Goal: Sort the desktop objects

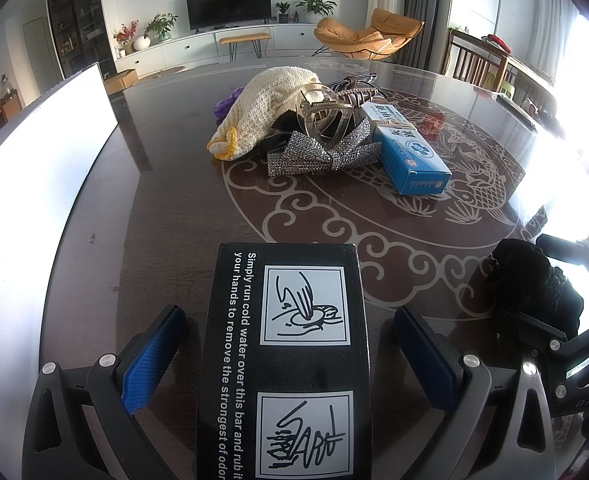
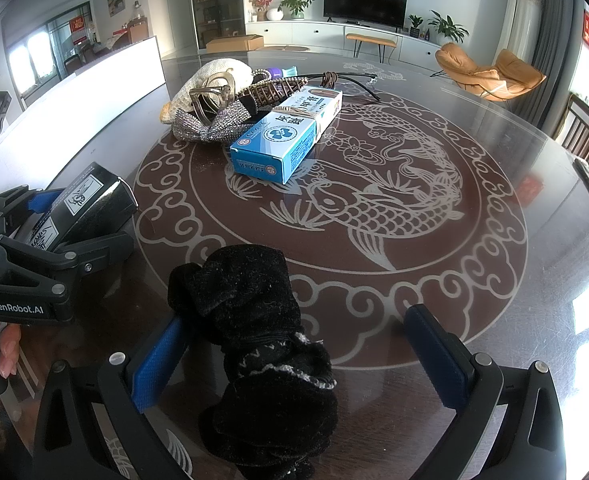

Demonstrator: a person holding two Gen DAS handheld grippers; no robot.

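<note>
The left gripper (image 1: 290, 354) had its jaws spread wide, with a black box (image 1: 284, 360) printed with white text and hand-washing drawings lying between them; gaps showed on both sides, so neither blue pad (image 1: 150, 360) touched it. In the right wrist view the same box (image 2: 88, 204) sat at middle left, framed by the left gripper (image 2: 66, 224).

The right gripper (image 2: 298, 360) was likewise spread open around a black sock (image 2: 254, 320) with a thin white zigzag trim. The sock leaned against the left blue pad (image 2: 160, 360) and stood well apart from the right one. It appeared at the lower right of the left wrist view (image 1: 530, 280).

Both items rested on a dark glass table (image 2: 454, 300) patterned with a pale fish and cloud scrolls. Toward the upper centre lay a pile: a blue carton (image 2: 290, 136) with Chinese characters nearest, a rhinestone bow (image 1: 318, 154) beside it, a clear hair claw (image 1: 322, 114) on top, and a cream knitted pouch (image 1: 262, 108) behind. A white panel (image 1: 38, 184) stood along the table's left edge.
</note>
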